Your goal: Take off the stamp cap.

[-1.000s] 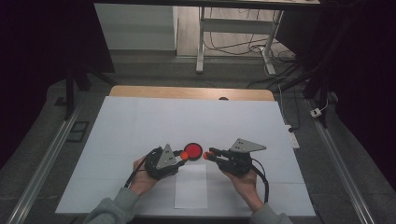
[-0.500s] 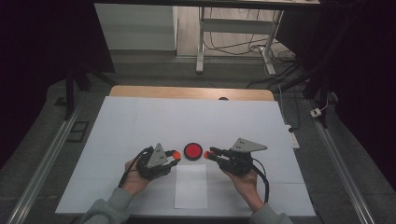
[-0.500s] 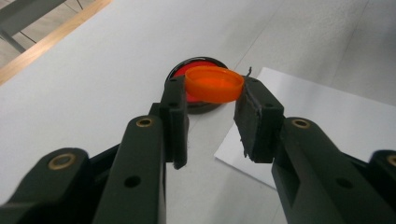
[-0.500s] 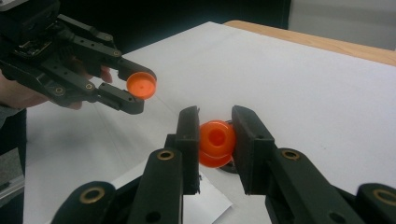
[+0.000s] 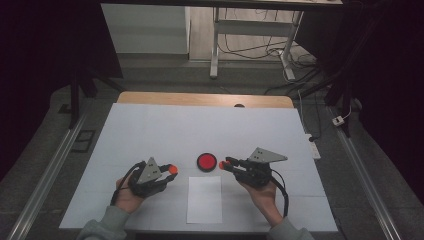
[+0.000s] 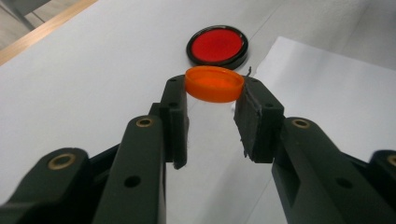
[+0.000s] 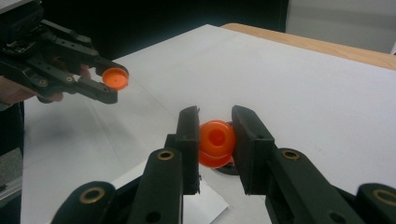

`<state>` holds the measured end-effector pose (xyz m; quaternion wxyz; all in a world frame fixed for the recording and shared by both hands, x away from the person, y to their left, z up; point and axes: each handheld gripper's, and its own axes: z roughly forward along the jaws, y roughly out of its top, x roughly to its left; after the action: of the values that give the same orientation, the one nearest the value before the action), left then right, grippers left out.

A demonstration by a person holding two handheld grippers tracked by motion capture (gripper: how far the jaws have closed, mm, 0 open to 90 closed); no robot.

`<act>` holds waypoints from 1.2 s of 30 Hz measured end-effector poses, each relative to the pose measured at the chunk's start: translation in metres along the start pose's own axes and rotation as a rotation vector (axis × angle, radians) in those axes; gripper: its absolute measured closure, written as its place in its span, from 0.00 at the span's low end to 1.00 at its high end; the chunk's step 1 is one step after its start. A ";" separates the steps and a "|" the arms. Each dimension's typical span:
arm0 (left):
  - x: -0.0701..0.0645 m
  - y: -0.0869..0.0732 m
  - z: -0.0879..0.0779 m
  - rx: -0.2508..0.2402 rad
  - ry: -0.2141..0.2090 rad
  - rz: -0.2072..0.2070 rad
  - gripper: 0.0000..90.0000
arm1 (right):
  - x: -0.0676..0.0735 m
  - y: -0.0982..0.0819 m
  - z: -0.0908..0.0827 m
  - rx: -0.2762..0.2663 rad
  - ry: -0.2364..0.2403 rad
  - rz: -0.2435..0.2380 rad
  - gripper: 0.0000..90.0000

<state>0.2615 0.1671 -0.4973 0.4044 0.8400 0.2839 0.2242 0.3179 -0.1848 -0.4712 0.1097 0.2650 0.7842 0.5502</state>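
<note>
A flat orange cap is pinched between the pads of my left gripper, which is shut on it. From above, that gripper sits left of a red disc with a black rim lying on the white table. My right gripper is shut on a round orange piece with a hole in its middle. It hovers just right of the disc, with its tips pointing left. In the right gripper view the disc is mostly hidden under the orange piece.
A white sheet of paper lies at the table's front, just below the disc. The white tabletop ends in a wooden strip at the far side. Metal rails run along the floor on both sides.
My left gripper has drawn back to the left, away from the red disc, carrying the orange cap. The right gripper has stayed where it was.
</note>
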 end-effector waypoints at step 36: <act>0.012 -0.032 -0.031 -0.001 0.018 -0.089 0.72 | 0.000 0.004 0.006 -0.012 0.006 -0.015 0.80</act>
<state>0.2419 0.2087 -0.5036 0.4116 0.8245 0.3243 0.2135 0.3215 -0.1790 -0.4695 0.1132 0.2568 0.7832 0.5549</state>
